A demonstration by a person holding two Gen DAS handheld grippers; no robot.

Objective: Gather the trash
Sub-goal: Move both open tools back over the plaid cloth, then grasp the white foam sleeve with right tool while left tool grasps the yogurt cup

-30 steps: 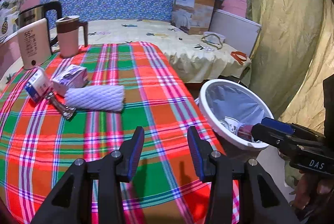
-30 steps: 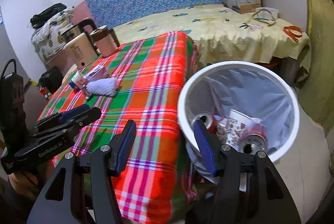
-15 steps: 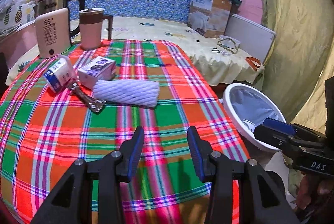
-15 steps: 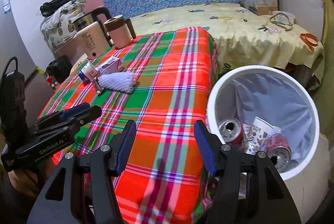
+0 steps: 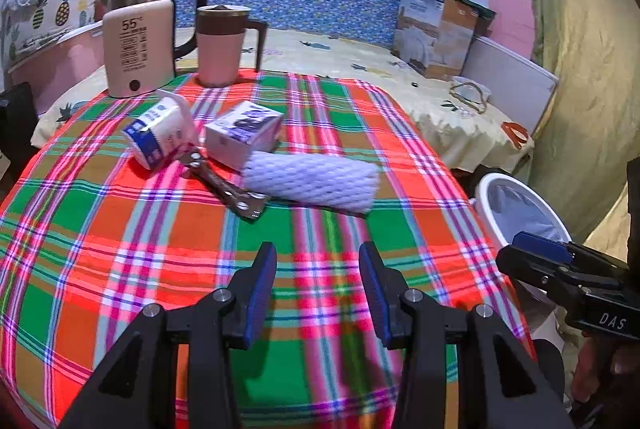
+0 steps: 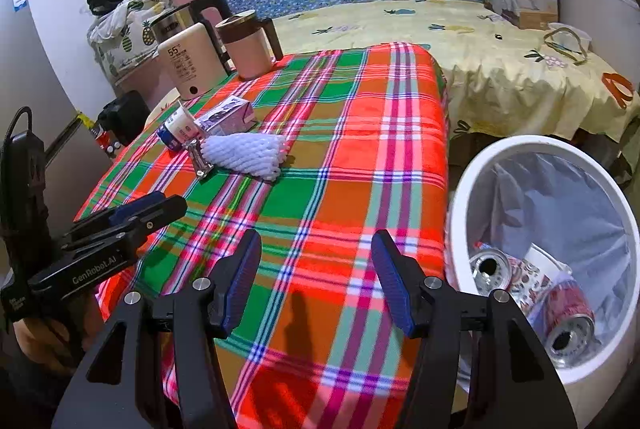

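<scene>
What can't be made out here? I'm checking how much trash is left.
- Bin contents: left view shows only rim and liner; right view shows two cans and a paper cup, anything beneath hidden.
- Blister pack: one end runs under the foam net.
- Carton and box print: too small to read.

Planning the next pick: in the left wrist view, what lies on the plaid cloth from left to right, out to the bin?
Blue-and-white carton → metal strip → purple-and-white box → white foam net sleeve → past the table edge, white trash bin. Left gripper is open and empty.
</scene>
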